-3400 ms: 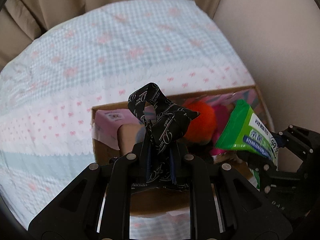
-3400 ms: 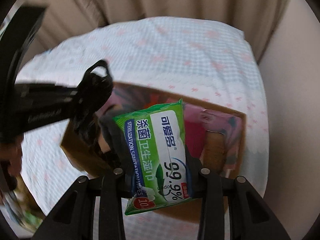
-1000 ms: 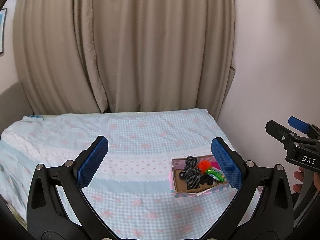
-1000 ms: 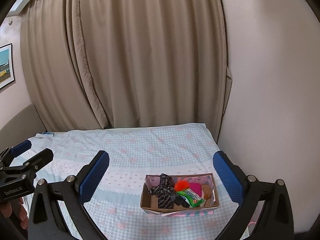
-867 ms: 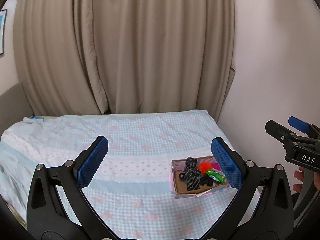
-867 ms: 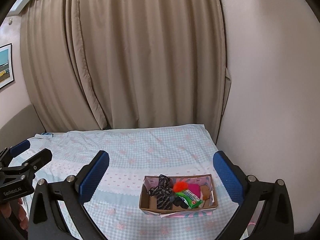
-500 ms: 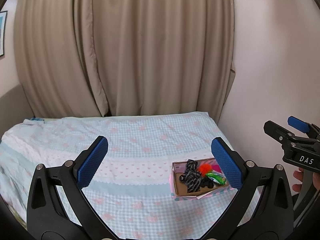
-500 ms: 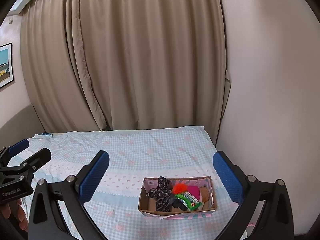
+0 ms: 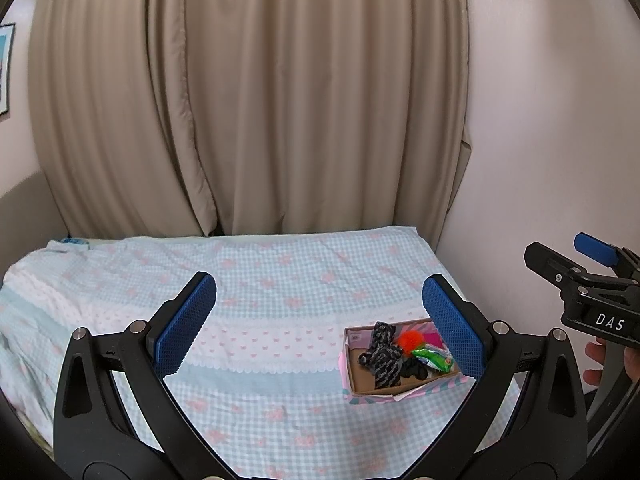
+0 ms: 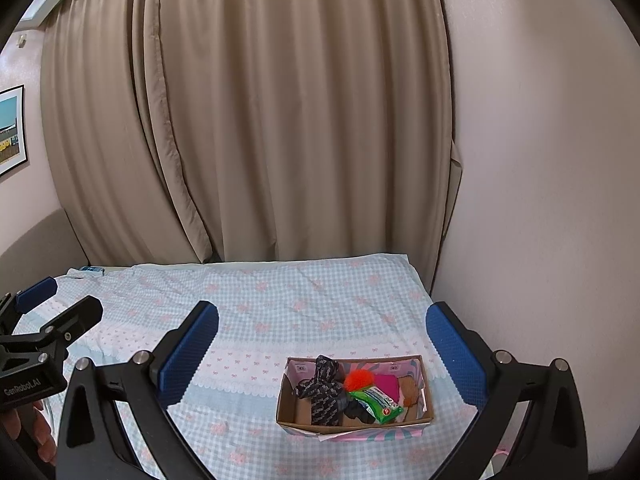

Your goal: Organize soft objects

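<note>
Pulled back and emptied since the earlier frames, both hand-held grippers, once closed on a black patterned ribbon and a green wipes packet directly over the box, now well apart from it. Black ribbon with white lettering point(image 10: 322, 390) lying knotted in the left half of the open brown cardboard box with pink-and-teal outer sides point(image 10: 290, 410), one loop rising above the rim. Green plastic packet of wet wipes point(image 10: 376, 398) resting flat at the middle, touching the ribbon's right side. Fluffy orange pom-pom point(image 10: 359, 379) just behind the packet, beside a magenta soft item point(image 10: 387, 385); a tan object point(image 10: 409, 390) at the right end, too small to identify. A dark bundle below the packet, unclear.

Box seated on a bed spread with a light blue gingham sheet printed with pink bows point(image 10: 280, 304), toward its right, near edge, close to the plain pale wall point(image 10: 540, 200).

Left hand-held gripper point(image 9: 320, 320) spread wide, blue-padded fingers point(image 9: 186, 322) holding nothing. Right hand-held gripper point(image 10: 322, 344) equally wide open and empty, box framed between its blue pads point(image 10: 190, 354). Each seen at the edge of the other's view, gripped by a hand point(image 9: 604, 360).

Beige pleated curtains point(image 10: 260, 120) hanging behind the bed; framed picture point(image 10: 12, 128) on the left wall.
</note>
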Demonstrator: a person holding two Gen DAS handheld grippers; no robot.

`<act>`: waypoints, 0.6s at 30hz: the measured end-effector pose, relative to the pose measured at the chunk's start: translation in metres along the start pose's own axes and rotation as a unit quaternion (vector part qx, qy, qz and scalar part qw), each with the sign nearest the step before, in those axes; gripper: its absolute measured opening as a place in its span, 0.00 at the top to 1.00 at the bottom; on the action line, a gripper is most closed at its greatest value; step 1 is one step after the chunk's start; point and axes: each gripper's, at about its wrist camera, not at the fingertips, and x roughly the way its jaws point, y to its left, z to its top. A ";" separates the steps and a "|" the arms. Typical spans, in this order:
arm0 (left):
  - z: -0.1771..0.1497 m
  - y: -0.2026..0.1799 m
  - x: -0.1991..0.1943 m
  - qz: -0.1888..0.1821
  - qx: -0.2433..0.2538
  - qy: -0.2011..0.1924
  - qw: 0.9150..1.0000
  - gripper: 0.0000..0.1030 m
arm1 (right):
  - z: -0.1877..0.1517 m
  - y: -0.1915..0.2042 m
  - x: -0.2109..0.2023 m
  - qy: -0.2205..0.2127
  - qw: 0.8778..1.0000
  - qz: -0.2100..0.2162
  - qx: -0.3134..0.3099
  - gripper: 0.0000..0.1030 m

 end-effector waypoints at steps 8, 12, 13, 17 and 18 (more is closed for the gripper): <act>0.002 0.001 0.001 0.001 -0.001 -0.002 1.000 0.00 | 0.000 -0.001 0.000 -0.001 1.000 0.000 0.000 0.00; 0.002 0.002 0.001 -0.001 -0.002 -0.001 1.000 0.00 | 0.001 -0.001 0.001 -0.001 1.000 -0.002 -0.001 0.00; 0.002 0.001 0.001 -0.001 -0.003 -0.001 1.000 0.00 | 0.001 -0.001 0.001 -0.001 1.000 -0.003 -0.001 0.00; 0.003 0.001 0.001 0.000 -0.003 -0.001 1.000 0.00 | 0.002 -0.002 0.001 -0.002 1.000 -0.003 -0.001 0.00; 0.003 0.001 0.001 0.000 -0.003 -0.001 1.000 0.00 | 0.002 -0.002 0.001 -0.002 1.000 -0.004 -0.001 0.00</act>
